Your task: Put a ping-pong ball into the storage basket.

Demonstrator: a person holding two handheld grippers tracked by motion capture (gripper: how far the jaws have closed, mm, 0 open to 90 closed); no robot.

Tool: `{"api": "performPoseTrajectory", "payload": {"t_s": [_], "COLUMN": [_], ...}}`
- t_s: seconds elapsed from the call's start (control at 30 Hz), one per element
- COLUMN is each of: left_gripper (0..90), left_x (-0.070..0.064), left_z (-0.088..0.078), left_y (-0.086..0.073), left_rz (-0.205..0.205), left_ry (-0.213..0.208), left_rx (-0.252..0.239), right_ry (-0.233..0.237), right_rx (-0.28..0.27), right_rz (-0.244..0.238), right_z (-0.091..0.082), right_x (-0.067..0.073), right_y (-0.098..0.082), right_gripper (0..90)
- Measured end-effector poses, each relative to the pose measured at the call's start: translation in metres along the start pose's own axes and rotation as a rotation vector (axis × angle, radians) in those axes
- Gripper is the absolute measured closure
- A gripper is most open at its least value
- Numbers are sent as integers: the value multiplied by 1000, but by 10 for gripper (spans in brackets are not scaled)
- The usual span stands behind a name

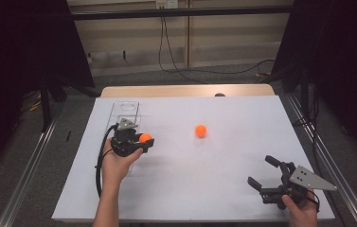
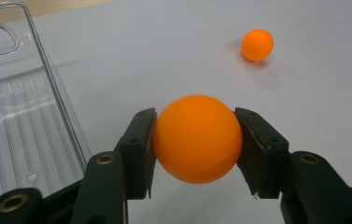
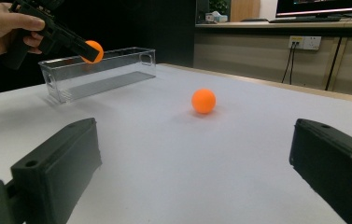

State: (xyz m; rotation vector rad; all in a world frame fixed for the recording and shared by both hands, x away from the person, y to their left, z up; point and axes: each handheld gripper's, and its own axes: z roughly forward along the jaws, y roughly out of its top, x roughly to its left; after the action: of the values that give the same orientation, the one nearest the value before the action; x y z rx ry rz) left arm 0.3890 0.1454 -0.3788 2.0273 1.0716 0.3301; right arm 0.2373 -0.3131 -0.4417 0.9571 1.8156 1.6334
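Beside the clear tray [image 1: 125,108] at left, the left gripper [image 2: 196,140] jaws clamp a light, smooth, likely slippery orange ball [image 2: 197,138] across its middle, while the right gripper [image 1: 265,174] jaws stand apart.

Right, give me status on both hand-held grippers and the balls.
Left hand-held gripper shut on orange ball, beside clear bin. Right hand-held gripper open, empty. Second ball loose mid-table. Nothing in the way.

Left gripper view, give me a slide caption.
Left gripper holds an orange ball beside a clear tray; second ball beyond.
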Motion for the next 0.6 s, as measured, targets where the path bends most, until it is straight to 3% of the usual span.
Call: {"api": "performPoseTrajectory", "payload": {"t_s": [0.1, 0.4, 0.6], "left_gripper": [509, 510, 510], "left_x": [1, 5, 8], "left_z": [-1, -5, -8], "left_y": [0, 0, -1], "left_rz": [-13, -1, -21], "left_ry": [5, 15, 29], "left_rx": [-8, -5, -18], "right_ry": [0, -1, -1], "right_rx": [0, 0, -1], "right_rz": [0, -1, -1], "right_z": [0, 0, 0], "right_x": [0, 0, 0], "right_y": [0, 0, 0], "right_gripper": [15, 16, 16]}}
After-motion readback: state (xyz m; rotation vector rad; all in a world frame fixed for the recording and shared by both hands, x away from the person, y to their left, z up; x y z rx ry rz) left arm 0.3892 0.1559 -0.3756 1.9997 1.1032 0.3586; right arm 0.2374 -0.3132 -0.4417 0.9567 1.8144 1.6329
